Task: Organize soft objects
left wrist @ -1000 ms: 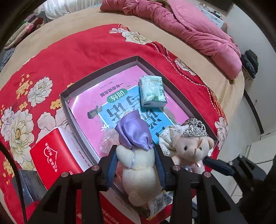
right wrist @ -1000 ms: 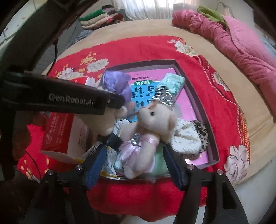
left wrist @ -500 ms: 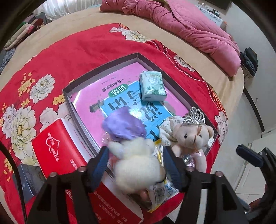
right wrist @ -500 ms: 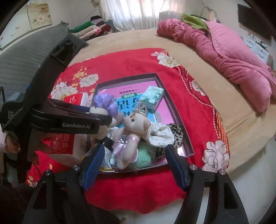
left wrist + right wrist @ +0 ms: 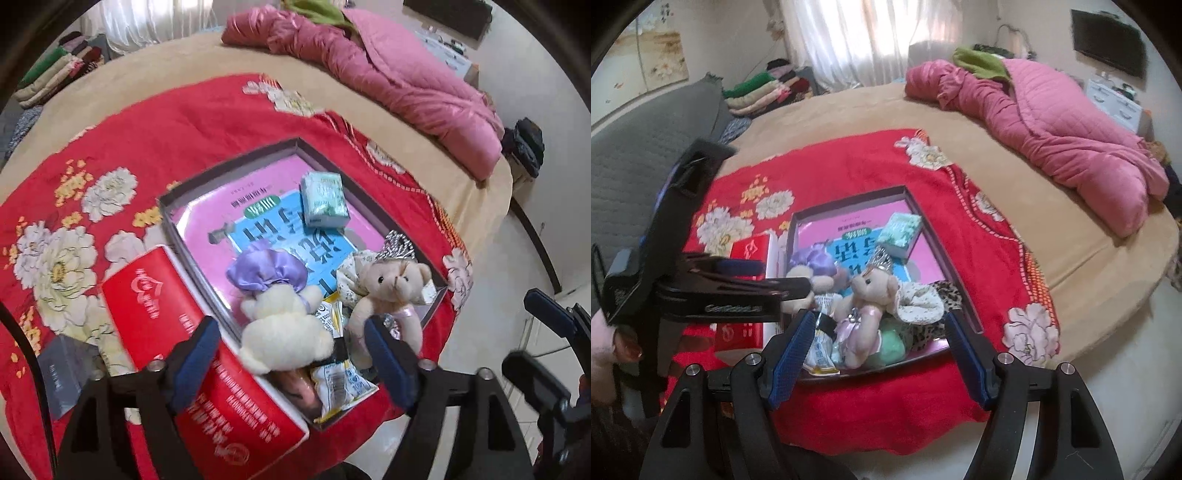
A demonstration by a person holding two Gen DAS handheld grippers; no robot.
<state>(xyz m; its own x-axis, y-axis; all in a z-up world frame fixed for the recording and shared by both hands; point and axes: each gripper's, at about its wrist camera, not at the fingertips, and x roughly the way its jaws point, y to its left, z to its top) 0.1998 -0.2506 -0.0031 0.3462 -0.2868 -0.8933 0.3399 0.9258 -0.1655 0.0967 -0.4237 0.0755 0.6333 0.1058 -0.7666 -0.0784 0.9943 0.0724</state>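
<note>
Bears sit in the tray (image 5: 173, 212), so both grippers gape empty; the left gripper (image 5: 291, 354), jaws just opened, leaves the cream bear (image 5: 284, 332) loose between its fingers, while the crowned bear (image 5: 866, 306) lies just beyond the right gripper (image 5: 877, 354), likely released

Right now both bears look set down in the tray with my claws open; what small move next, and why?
Probably lift the left claw clear. Its jaws have just been opening, and the purple-bonnet bear lies free between them on the tray beside the crowned bear. The right claw is open too, gripping nothing.
</note>
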